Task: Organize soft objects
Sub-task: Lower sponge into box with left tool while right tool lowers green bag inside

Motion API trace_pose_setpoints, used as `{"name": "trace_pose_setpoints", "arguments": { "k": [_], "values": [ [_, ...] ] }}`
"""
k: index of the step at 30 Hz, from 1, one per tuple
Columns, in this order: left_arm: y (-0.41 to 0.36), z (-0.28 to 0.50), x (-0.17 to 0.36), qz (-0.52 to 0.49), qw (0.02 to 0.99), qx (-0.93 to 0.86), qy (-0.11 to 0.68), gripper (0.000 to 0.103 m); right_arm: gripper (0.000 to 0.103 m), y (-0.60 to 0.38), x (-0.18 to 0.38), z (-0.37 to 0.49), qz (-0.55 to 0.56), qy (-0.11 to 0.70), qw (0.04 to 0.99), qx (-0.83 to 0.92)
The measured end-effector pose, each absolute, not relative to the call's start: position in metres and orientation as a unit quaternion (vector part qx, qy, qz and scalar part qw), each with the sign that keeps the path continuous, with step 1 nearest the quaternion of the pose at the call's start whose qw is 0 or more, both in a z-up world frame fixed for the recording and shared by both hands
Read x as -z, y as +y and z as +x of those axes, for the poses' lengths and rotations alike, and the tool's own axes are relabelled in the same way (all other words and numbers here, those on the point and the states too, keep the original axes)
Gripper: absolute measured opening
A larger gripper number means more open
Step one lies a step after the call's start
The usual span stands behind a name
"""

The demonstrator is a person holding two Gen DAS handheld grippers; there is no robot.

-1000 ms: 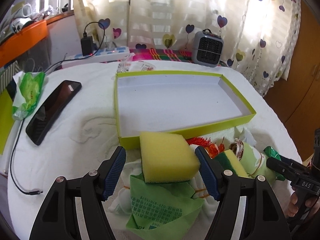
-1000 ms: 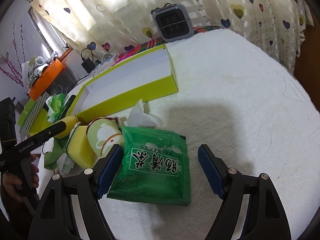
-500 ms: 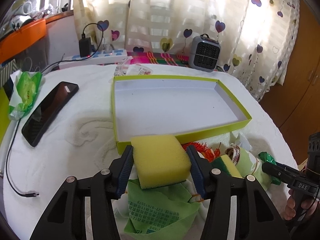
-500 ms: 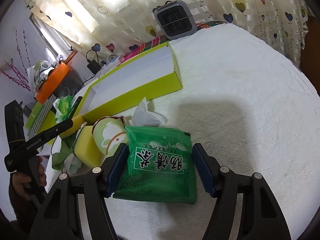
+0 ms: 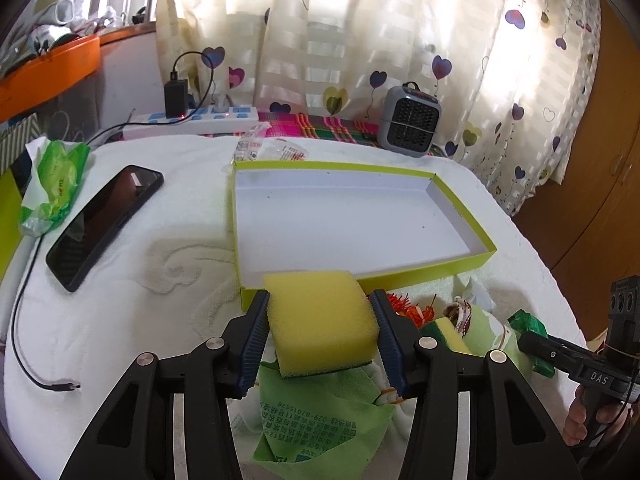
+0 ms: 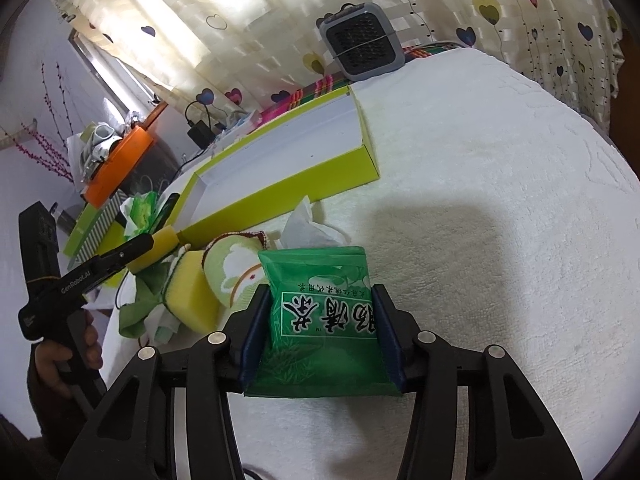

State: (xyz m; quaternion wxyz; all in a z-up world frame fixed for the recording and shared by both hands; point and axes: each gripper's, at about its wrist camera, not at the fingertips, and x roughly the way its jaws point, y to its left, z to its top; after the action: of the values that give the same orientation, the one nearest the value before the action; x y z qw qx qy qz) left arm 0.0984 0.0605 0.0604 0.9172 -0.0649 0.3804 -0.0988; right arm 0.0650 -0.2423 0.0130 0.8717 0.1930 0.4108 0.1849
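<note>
Left gripper (image 5: 320, 308): jaws just closed in on the yellow sponge (image 5: 322, 322), blue pads pressed flat against both its sides, sponge squeezed between them. Just ahead of the fingertips, touching the sponge's far edge, the near wall of the lime-green tray (image 5: 424, 274), white inside. Under and behind the sponge, a light green wrapper (image 5: 320, 412) printed with small text. Off to the gripper's right, a pile: orange fringe (image 5: 408, 308), a second sponge (image 5: 448, 332), a pale green cloth (image 5: 486, 330). Well to its left, a black phone (image 5: 104, 224) on the white towel (image 5: 140, 320).

Right gripper (image 6: 320, 308): jaws likewise just closed, now clamped on the green tissue pack (image 6: 320, 312), pads tight on its two long edges, the pack bulged up between them. Pack's far end past the fingertips, its near end back between the arms. Just left of that gripper, the green cloth (image 6: 232, 268) and sponge (image 6: 192, 292); beyond the tips, a crumpled white tissue (image 6: 308, 228), then the tray's (image 6: 280, 196) outer wall.
</note>
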Motion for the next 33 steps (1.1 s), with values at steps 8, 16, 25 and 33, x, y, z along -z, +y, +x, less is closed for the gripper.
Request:
{"name": "trace_pose_setpoints", "arguments": {
  "k": [8,16,25,33],
  "values": [
    [0.060,0.095,-0.071,-0.066,0.921,0.102,0.370,0.049,0.050,-0.248,-0.027,0.061,0.189,0.391,0.882,-0.182],
    [0.062,0.102,-0.088,-0.061,0.926,0.111,0.355,0.049,0.050,-0.244,-0.051,0.069,0.151,0.370,0.901,-0.171],
    [0.073,0.139,-0.098,-0.076,0.930,0.102,0.344,0.049,0.050,-0.230,-0.069,0.106,0.108,0.369,0.907,-0.172],
    [0.070,0.183,-0.089,-0.062,0.925,0.104,0.360,0.049,0.050,-0.200,-0.072,0.151,0.051,0.381,0.908,-0.166]
  ]
}}
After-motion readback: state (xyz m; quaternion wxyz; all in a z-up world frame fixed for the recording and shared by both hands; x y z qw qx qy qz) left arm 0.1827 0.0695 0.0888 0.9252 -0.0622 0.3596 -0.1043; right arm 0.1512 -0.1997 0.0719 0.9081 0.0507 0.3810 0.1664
